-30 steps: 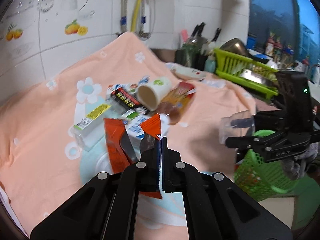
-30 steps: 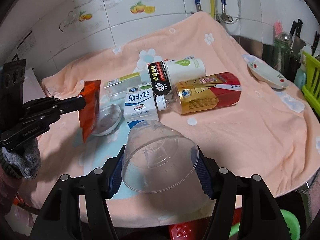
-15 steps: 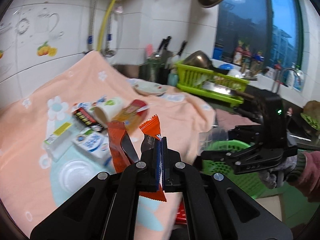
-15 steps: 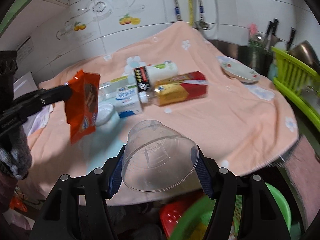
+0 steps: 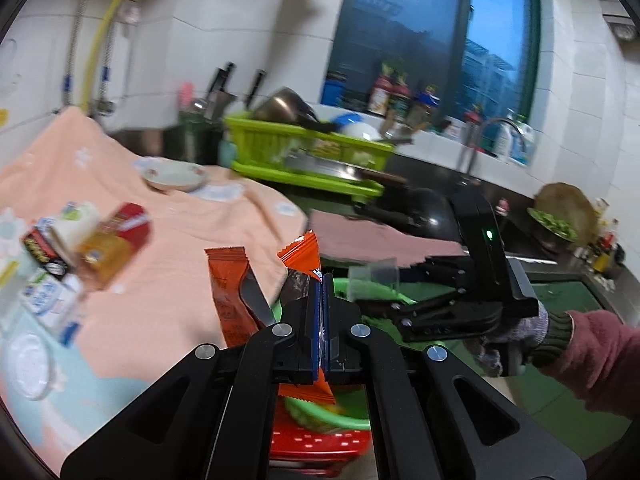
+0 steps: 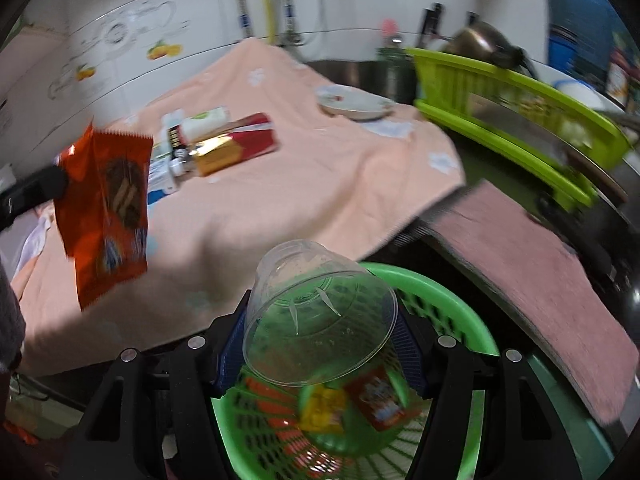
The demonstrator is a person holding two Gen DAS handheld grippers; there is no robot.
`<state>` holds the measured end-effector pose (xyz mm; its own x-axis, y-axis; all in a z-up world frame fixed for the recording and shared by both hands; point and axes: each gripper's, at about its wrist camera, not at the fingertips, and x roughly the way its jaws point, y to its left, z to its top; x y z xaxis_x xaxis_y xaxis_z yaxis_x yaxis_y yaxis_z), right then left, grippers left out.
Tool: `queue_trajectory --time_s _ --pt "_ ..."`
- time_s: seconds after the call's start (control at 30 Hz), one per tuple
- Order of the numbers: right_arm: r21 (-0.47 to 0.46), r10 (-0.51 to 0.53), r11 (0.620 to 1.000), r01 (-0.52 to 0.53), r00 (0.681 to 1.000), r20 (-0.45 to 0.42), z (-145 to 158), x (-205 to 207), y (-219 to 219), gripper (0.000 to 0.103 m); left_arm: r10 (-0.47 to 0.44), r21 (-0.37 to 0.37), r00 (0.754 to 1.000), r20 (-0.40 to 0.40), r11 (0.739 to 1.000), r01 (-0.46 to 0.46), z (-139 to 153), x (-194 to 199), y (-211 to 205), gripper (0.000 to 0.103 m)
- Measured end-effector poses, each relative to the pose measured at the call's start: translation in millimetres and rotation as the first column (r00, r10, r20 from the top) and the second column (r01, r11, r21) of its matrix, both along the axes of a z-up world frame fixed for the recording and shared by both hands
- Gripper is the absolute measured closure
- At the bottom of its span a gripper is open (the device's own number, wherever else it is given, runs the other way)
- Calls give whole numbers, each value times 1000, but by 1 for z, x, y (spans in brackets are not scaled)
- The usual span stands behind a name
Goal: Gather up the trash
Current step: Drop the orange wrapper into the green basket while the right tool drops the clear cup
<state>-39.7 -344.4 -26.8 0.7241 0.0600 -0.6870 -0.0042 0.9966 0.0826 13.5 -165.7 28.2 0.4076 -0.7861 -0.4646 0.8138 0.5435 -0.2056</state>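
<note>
While the left gripper (image 5: 322, 304) pinches an orange wrapper (image 6: 106, 208), the right gripper (image 6: 320, 344) clamps a clear plastic cup (image 6: 320, 316) above the green basket (image 6: 460, 316) at 6 o'clock.

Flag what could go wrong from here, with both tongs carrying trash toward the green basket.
1. The right tongs pinch the clear plastic cup only by its sides; thin plastic could flex and slip before it is over the green basket.
2. The orange wrapper in the left tongs hangs over the peach cloth, not the basket; released now, it would likely miss.
3. Both tongs converge on one basket and could bump.
</note>
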Motion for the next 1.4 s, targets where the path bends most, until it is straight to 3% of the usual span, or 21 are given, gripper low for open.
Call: queue_trajectory --time_s 0.2,0.4,0.5,0.57,0.63,0.8,0.9,1.17,1.4 --pt "5 -73 997 73 997 2 -3 -23 -30 41 -88 5 995 -50 996 88 -19 -13 -39 103" --pt "16 -97 995 97 995 4 -6 -32 -42 41 -116 55 989 -92 991 122 -46 -19 -66 101" --pt "20 -97 995 97 995 0 -8 -32 -44 41 -115 78 985 -129 989 126 -59 -16 -72 87" --pt "24 -96 995 96 995 -2 -10 -32 -44 41 -103 82 985 -138 990 115 -63 -13 -71 62" --pt "27 -94 995 94 996 -5 -12 -31 -44 41 -98 77 985 -144 991 110 -66 -11 -69 56" --pt "28 -83 996 84 996 -12 -15 -27 -39 41 -91 78 984 -156 991 105 -66 -8 -62 53" --pt "30 -80 996 80 997 -14 -16 -25 -39 41 -101 76 983 -152 991 113 -66 -10 -61 41" --pt "36 -72 997 73 997 -32 -22 -26 -35 41 -69 106 989 -129 991 83 -66 -12 -56 38" --pt "41 -39 998 43 994 -101 -47 -28 -20 41 7 105 994 -112 994 5 -58 -7 -26 33"
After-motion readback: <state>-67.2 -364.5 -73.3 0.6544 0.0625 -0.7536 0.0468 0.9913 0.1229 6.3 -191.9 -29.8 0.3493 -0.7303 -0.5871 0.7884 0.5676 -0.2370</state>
